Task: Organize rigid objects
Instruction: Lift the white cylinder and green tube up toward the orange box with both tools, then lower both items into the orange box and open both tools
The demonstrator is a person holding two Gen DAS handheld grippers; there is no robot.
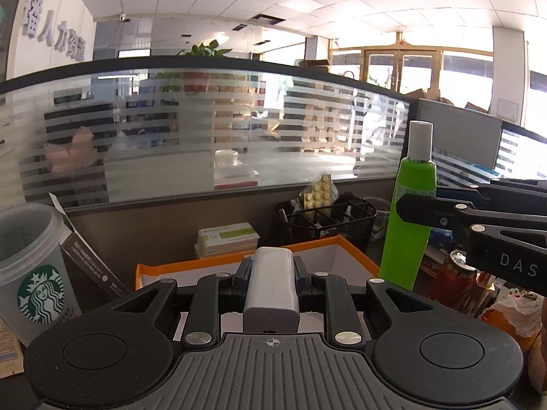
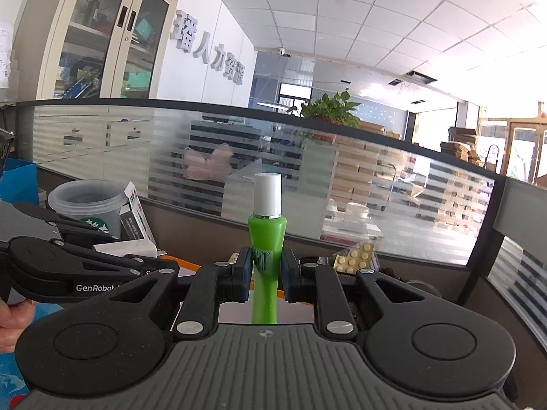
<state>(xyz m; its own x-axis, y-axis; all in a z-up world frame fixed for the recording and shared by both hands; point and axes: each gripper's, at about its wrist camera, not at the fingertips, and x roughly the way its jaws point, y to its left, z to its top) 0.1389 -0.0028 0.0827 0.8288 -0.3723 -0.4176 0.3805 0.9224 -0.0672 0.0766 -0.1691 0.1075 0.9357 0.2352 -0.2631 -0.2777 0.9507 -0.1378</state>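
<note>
Left wrist view: the left gripper [image 1: 271, 273] has its jaws clamped on a grey block [image 1: 271, 290], which lies lengthways between the pads and points forward. Right below and ahead sits the orange-rimmed box [image 1: 355, 251], white inside. To the right, the green bottle [image 1: 408, 225] with its white cap stands upright, pinched in the right gripper [image 1: 415, 210], whose black arm reaches in from the right edge. The bottle hangs just beside the box's right corner. Over on the left, a Starbucks cup [image 1: 34, 270] with a dark carton [image 1: 90, 263] leaning beside it. Behind the box, a stack of books [image 1: 227, 237] and a black mesh organiser [image 1: 324, 220] with a yellow pill blister [image 1: 319, 194] poking out. A red can [image 1: 456, 278] sits low on the right.

Right wrist view: the right gripper [image 2: 266, 273] has its jaws closed on the bottle [image 2: 266, 239] at the narrow waist, barcode label facing the camera, cap up. The left gripper [image 2: 150, 270] comes in from the left, marked GenRobot, holding the block [image 2: 124, 247]; its jaws are not clear from here. An orange strip of the box [image 2: 181, 266] shows between the two tools. The cup [image 2: 89, 205] stands behind, the blister [image 2: 355, 258] off to the right.
</note>
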